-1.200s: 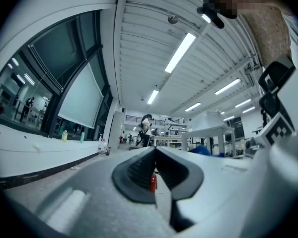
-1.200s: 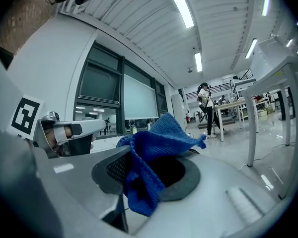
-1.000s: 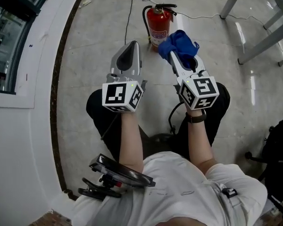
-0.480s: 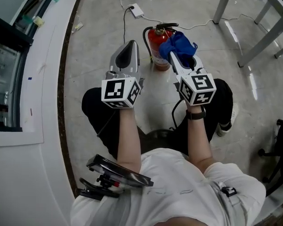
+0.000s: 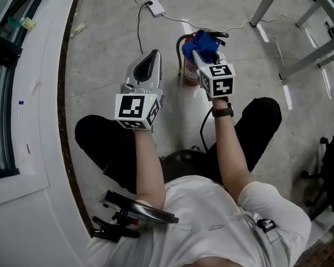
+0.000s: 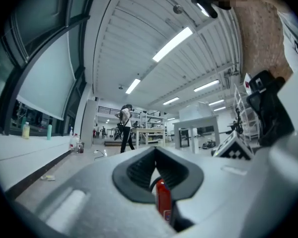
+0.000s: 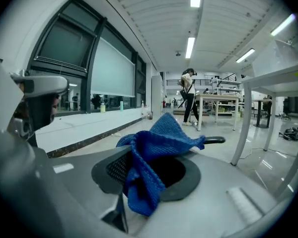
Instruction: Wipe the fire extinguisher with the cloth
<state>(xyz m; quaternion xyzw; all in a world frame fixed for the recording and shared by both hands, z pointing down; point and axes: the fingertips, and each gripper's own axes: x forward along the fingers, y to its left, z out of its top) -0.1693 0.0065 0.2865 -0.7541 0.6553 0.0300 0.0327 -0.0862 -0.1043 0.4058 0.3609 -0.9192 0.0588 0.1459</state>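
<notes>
The right gripper (image 5: 200, 55) is clamping a blue cloth (image 7: 156, 150) between its closed jaws, and the cloth is hanging over them in a loose bunch. In the head view this cloth is sitting at the top of the red fire extinguisher (image 5: 187, 65), which is standing upright on the floor in front of the person's knees. I cannot tell if the cloth is already touching it or is only just above. The left gripper (image 5: 151, 60) is hovering just beside the extinguisher, with its jaws together and nothing between them.

I am judging that the wiping is only at its beginning, at the head of the extinguisher. The next move is asking for the cloth to be pressed on the red body and drawn down along it. The extinguisher could be tipping under that push, so the free gripper may be needed to steady it.

A white cable (image 5: 138, 32) with a plug box is lying on the floor close behind, and table legs (image 5: 265, 4) are standing to the right, well apart. The black handle (image 7: 216, 141) and hose may be catching the cloth.
</notes>
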